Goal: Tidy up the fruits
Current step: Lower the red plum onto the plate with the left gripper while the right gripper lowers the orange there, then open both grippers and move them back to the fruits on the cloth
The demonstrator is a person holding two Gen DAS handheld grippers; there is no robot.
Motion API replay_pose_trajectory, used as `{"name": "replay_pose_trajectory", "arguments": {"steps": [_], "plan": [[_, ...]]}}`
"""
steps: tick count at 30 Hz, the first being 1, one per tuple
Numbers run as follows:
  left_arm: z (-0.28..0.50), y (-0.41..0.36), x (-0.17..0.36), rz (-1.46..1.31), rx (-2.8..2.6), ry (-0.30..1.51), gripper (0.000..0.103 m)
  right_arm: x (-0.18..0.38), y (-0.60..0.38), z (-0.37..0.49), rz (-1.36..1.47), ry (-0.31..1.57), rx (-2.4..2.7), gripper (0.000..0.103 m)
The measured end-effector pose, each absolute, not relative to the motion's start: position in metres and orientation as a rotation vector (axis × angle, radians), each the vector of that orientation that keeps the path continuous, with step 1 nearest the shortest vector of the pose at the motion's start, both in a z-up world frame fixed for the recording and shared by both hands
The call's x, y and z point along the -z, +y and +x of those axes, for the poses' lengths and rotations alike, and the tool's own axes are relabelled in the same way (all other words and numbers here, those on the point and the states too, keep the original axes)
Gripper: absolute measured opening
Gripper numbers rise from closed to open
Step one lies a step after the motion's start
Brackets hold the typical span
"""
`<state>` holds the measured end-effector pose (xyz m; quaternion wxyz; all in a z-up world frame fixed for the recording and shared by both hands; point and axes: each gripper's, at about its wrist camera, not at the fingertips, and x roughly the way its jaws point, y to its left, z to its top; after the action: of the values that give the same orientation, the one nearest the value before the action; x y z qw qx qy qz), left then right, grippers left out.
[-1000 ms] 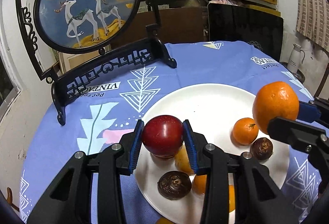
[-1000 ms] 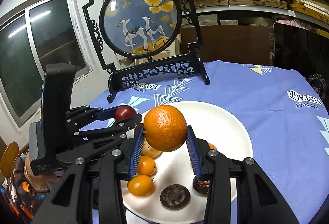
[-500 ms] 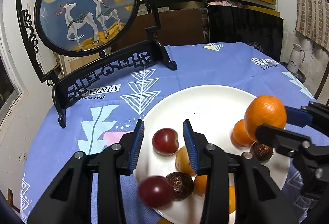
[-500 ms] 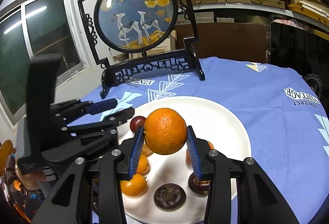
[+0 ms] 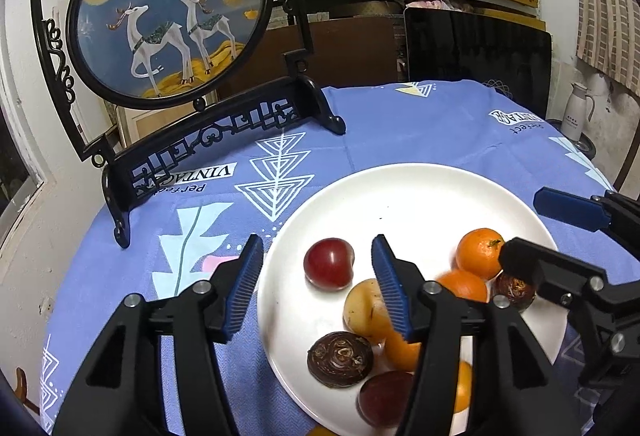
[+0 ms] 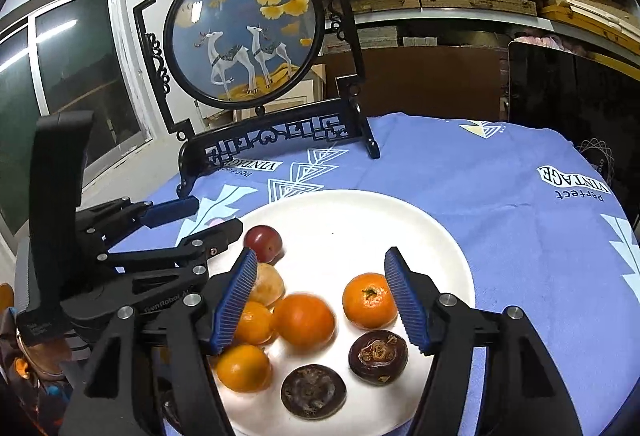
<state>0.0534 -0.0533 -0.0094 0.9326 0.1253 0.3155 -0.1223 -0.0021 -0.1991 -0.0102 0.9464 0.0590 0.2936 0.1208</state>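
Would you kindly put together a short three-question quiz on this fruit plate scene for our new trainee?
1. True or false: the right gripper is clamped on an orange.
2. Which fruit lies between the open fingers of the left gripper? A) red plum B) water chestnut C) yellow fruit
3. Fill in: all the fruit lies on the white ____.

Key:
1. False. Its jaws stand open, and the blurred large orange lies loose on the plate.
2. A
3. plate
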Motion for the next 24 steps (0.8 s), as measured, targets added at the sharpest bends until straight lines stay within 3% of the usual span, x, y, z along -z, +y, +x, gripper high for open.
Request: {"name": "replay_pose_trajectory", "arguments": {"steps": [4,14,17,24], "plan": [[0.054,-0.052,0.009,0.256,0.247,0.644,0.060,0.011,-0.199,-0.002,0.120,0.601,-0.241,0.072],[0.049,-0.046,-0.002,0.239,0.252,0.621,0.073,0.000,-0.194,-0.013,0.132,0.599,-0.266,0.072],[0.028,-0.035,-0.012,0.234,0.258,0.575,0.085,-0.002,-0.192,-0.036,0.162,0.618,-0.322,0.076],[-0.037,0.008,-0.005,0.224,0.332,0.613,0.087,0.027,-0.185,-0.122,-0.116,0.748,-0.330,0.076]]}}
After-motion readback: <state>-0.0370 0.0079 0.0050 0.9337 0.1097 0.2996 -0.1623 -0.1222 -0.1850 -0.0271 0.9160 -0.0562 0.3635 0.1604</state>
